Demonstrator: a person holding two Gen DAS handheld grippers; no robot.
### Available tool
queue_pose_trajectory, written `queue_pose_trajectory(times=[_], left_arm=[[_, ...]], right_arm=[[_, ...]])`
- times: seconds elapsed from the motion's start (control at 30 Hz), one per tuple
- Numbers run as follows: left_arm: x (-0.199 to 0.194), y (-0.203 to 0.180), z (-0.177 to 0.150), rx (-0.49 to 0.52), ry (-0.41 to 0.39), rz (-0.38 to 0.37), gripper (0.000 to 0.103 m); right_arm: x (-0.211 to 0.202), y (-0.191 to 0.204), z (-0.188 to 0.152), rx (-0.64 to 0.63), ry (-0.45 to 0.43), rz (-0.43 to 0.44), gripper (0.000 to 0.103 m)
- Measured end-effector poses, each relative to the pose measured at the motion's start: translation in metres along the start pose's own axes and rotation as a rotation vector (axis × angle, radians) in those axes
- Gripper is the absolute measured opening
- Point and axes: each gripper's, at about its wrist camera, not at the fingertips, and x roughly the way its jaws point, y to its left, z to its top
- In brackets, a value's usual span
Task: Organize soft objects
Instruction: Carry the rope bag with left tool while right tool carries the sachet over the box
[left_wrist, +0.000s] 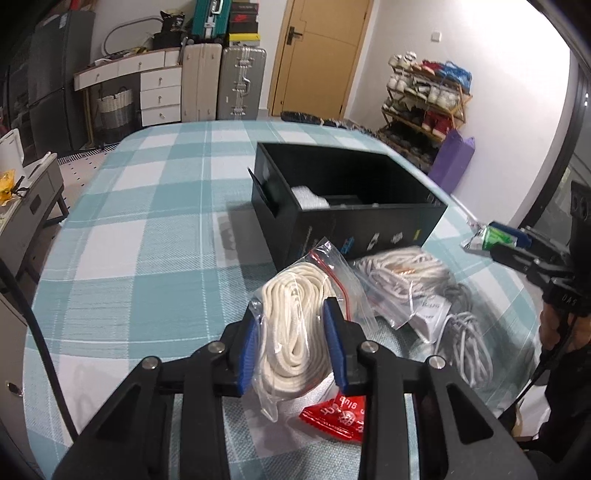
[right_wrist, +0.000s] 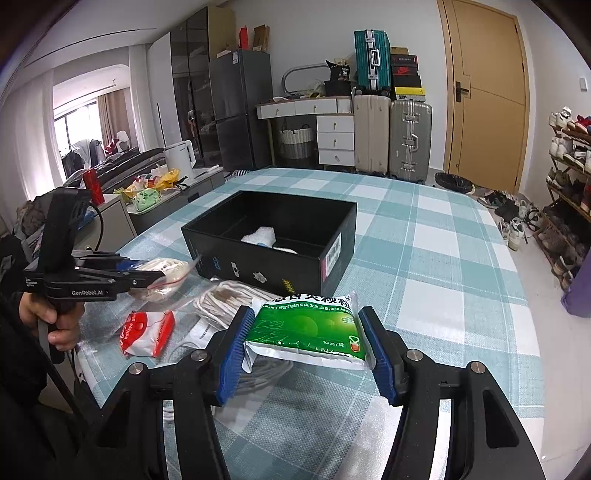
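My left gripper (left_wrist: 292, 314) is shut on a clear zip bag of white rope (left_wrist: 295, 317) and holds it above the checked table (left_wrist: 147, 236); it also shows in the right wrist view (right_wrist: 162, 273). My right gripper (right_wrist: 307, 325) is shut on a green and white packet (right_wrist: 308, 326), held in the air in front of the open black box (right_wrist: 273, 240). The box (left_wrist: 354, 206) holds a white soft item (right_wrist: 260, 236). In the left wrist view the right gripper (left_wrist: 480, 238) holds the packet (left_wrist: 495, 236) to the right of the box.
On the table lie a second bag of white cord (left_wrist: 402, 277), a red and white pouch (right_wrist: 147, 330), a loose grey cable (left_wrist: 469, 343) and a white paper packet (left_wrist: 430, 317). Suitcases (right_wrist: 391, 136), a shoe rack (left_wrist: 424, 107) and a side table (right_wrist: 166, 188) stand around the table.
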Motion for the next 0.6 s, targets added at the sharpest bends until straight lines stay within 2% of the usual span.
queue_pose_trajectory(times=[0.37, 0.6], left_arm=[[-0.026, -0.005, 0.018, -0.011, -0.101, -0.009, 0.031], [-0.03, -0.011, 0.035, -0.008, -0.14, -0.01, 0.031]], right_arm=[[-0.009, 0.01, 0.012, -0.007, -0.046, -0.011, 0.059], [-0.009, 0.017, 0.022, -0.007, -0.062, -0.017, 0.059]])
